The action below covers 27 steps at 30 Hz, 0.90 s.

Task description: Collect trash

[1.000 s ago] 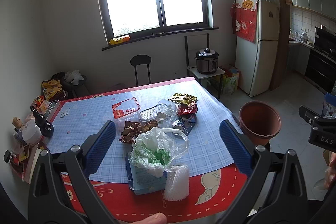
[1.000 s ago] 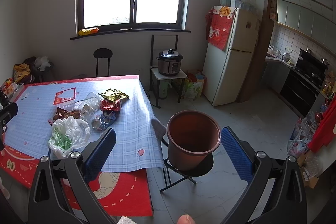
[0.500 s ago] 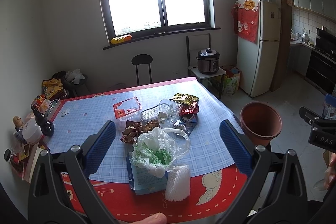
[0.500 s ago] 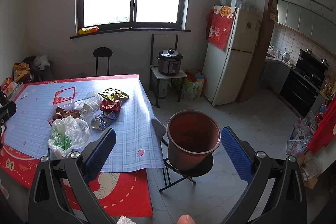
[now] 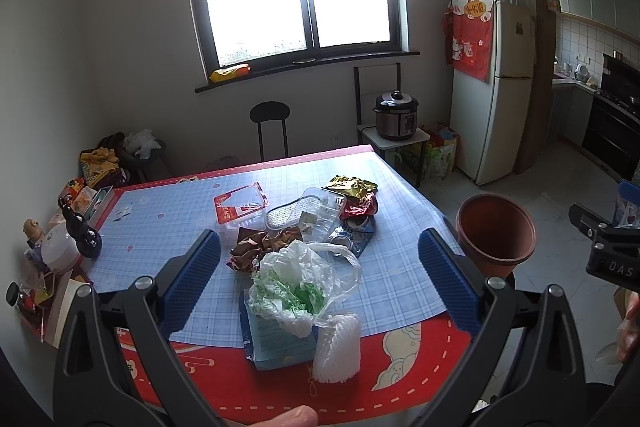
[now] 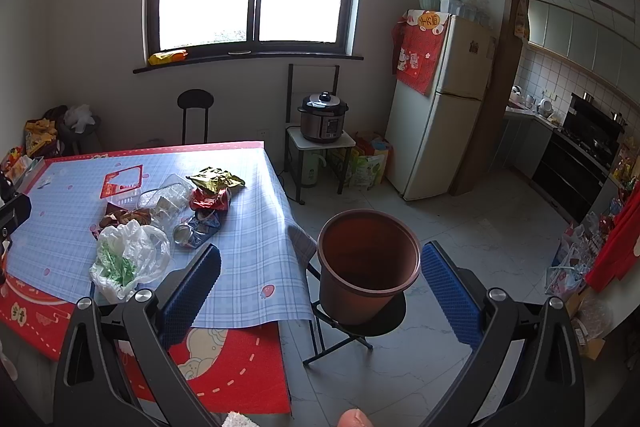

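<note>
**Both grippers hanging wide over the trash pile, nothing grabbed**

The left gripper [image 5: 320, 275] is hovering above the near edge of the tabletop [image 5: 168, 215] with its jaws spread wide and nothing between them. It's looking straight at the trash: a white plastic bag [image 5: 300, 287] with green print is sitting closest, lying on a blue packet [image 5: 276, 343], with a white foam net [image 5: 338, 347] just beside it at the red border. Behind the bag there's a brown wrapper [image 5: 256, 247], a clear plastic tray [image 5: 316, 211], a red-rimmed tray [image 5: 242, 205], a gold wrapper [image 5: 352, 185] and a red wrapper [image 5: 360, 205], all bunched together mid-table. A can [image 5: 344, 241] is lying on its side near the bag handles.

The right gripper [image 6: 320, 287] is also gaping wide and empty, hanging off the tabletop's right side, pointing at the brown bucket [image 6: 368, 259]. The bucket is standing upright on a small black stool [image 6: 360, 323] on the floor, just beside the tabletop corner, and looks empty inside.

The fridge [image 6: 444, 103] and cooker [image 6: 324, 117] are sitting way in the back by the wall.
</note>
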### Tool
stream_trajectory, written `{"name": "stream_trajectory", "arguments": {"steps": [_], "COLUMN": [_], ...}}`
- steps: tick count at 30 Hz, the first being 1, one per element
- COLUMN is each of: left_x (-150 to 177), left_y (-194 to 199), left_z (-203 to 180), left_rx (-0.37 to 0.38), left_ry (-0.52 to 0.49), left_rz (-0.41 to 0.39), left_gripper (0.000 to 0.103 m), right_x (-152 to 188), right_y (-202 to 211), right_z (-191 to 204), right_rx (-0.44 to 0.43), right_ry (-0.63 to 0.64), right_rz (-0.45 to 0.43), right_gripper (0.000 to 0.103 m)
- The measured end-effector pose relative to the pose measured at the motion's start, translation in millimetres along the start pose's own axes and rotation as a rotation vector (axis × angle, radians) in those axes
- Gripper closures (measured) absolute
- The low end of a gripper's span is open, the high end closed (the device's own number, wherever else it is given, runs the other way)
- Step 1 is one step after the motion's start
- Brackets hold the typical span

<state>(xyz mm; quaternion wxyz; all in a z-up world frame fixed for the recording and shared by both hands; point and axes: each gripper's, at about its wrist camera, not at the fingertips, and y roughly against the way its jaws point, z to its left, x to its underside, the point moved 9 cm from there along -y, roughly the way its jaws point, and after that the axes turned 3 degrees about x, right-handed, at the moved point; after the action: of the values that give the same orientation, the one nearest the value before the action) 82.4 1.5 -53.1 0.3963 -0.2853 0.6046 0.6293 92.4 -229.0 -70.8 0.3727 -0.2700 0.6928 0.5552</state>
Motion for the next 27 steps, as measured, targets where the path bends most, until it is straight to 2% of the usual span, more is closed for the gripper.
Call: {"name": "stream_trajectory", "arguments": {"steps": [27], "left_x": [0.9], "left_y": [1.7], "left_z": [-0.6], "left_rx": [0.01], "left_ry": [0.029], "left_rz": [0.009], "left_gripper": [0.005], "right_x": [2.1], "right_y": [-1.5], "right_z": [-1.8], "right_rx": [0.002], "right_ry": [-0.006], "right_rz": [0.002], "right_gripper": [0.005]}}
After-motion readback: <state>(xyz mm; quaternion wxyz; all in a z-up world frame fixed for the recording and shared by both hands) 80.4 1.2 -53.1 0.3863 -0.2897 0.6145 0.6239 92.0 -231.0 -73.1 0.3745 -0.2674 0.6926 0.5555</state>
